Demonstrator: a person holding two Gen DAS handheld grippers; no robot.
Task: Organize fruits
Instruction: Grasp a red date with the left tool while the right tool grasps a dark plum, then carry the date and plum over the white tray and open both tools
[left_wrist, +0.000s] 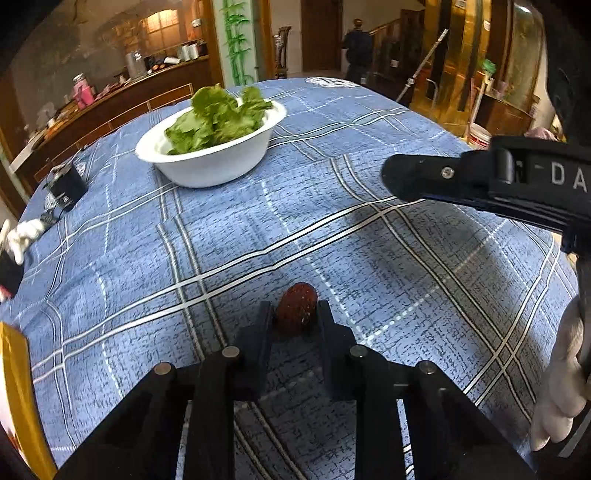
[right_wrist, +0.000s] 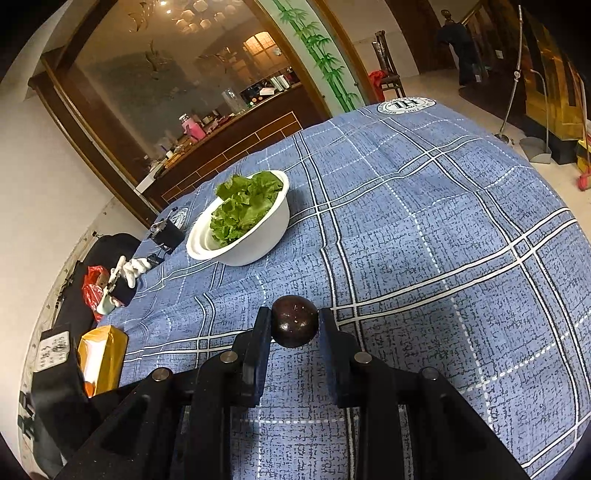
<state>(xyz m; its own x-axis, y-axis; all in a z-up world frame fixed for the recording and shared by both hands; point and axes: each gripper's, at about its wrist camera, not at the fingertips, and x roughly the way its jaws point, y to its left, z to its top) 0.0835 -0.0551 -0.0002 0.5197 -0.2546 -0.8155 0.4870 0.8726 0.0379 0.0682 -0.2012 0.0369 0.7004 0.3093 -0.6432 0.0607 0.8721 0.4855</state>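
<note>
At the bottom centre of the left wrist view, the left gripper (left_wrist: 295, 314) is closed on a small reddish-brown fruit (left_wrist: 296, 308), pinched at its two sides just above the blue plaid tablecloth (left_wrist: 221, 240). At the bottom centre of the right wrist view, a dark round fruit (right_wrist: 294, 320) is clamped across its widest part by the right gripper (right_wrist: 294, 325), whose jaws are almost fully shut.

Both fruits are judged light. The dark one looks glossy and firm, so it may slip unless it is held across its middle, as it is now. The reddish one looks rougher and perhaps softer, so a gentle squeeze is advised. Whether either fruit rests on the cloth or is lifted clear cannot be told, and the kind of each fruit cannot be made out.

Further up, in the upper left of both views, a white bowl (left_wrist: 207, 162) filled with green leaves (left_wrist: 218, 118) stands on the cloth. No container for fruit is recognised. At the right edge of the left view, the right gripper's body is cut off, with a gloved hand (left_wrist: 561, 380) below it.
</note>
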